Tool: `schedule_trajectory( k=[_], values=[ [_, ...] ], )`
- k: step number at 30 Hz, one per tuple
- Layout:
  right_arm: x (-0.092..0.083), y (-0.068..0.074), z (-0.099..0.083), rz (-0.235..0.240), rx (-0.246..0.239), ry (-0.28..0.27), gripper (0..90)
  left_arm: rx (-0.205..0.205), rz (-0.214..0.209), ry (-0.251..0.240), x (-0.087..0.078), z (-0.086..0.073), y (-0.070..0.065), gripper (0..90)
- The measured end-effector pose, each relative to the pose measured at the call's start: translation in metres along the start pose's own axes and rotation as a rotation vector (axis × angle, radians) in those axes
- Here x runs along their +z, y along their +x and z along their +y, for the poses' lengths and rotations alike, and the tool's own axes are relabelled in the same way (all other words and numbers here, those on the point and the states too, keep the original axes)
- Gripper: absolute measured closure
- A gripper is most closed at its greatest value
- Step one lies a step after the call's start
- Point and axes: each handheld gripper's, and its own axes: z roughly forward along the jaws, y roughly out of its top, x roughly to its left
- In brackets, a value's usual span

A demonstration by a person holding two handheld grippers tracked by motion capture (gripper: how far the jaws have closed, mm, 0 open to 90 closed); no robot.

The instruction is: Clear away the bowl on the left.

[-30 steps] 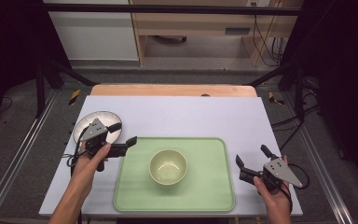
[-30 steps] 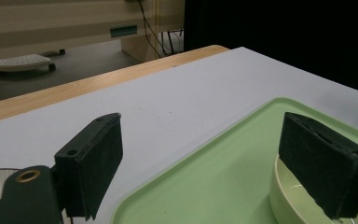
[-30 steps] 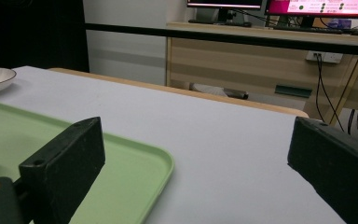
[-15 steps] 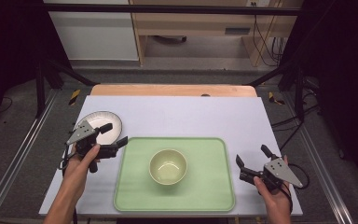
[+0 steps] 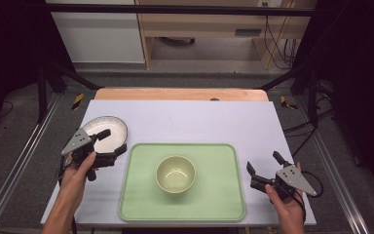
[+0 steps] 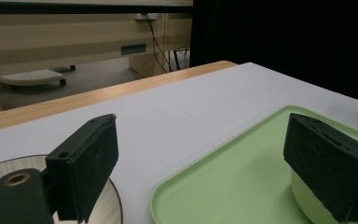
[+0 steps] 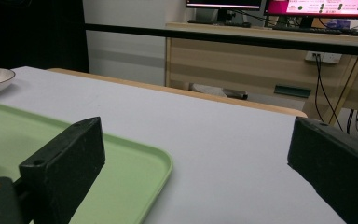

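**Plate within reach beside the tray**

Left tool, jaws spread wide and empty, hangs over the near edge of the white plate at the left of the frame, just beside the green tray. A pale bowl sits mid-tray. At lower right, the right tool rests gaping and empty on the counter, apart from the tray. A clean pickup would likely mean straddling the plate's rim squarely, one jaw inside and one outside, and closing gently so it neither slides nor tips.
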Motion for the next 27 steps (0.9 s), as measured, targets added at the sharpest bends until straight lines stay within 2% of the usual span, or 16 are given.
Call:
schedule_trajectory(
  k=[12, 17, 19, 24, 26, 27],
  values=[
    [0.0, 0.0, 0.0, 0.0, -0.001, 0.0, 4.2, 0.004, 0.016, -0.003, -0.006, -0.01, 0.009, 9.8],
    [0.0, 0.0, 0.0, 0.001, -0.001, 0.0, 4.2, 0.021, 0.016, -0.014, -0.012, -0.017, 0.013, 9.5],
    [0.0, 0.0, 0.0, 0.002, -0.001, 0.0, 4.2, 0.011, 0.016, -0.026, -0.014, -0.021, 0.014, 9.5],
    [0.001, 0.0, 0.0, 0.003, -0.002, -0.002, 4.2, 0.017, 0.02, -0.033, -0.018, -0.026, 0.017, 8.9],
    [0.001, 0.0, 0.0, 0.003, -0.001, -0.002, 4.2, 0.006, 0.02, -0.042, -0.02, -0.029, 0.018, 8.9],
    [0.001, 0.0, 0.0, 0.003, -0.001, -0.002, 4.2, 0.008, 0.024, -0.033, -0.021, -0.03, 0.019, 8.9]
  ],
)
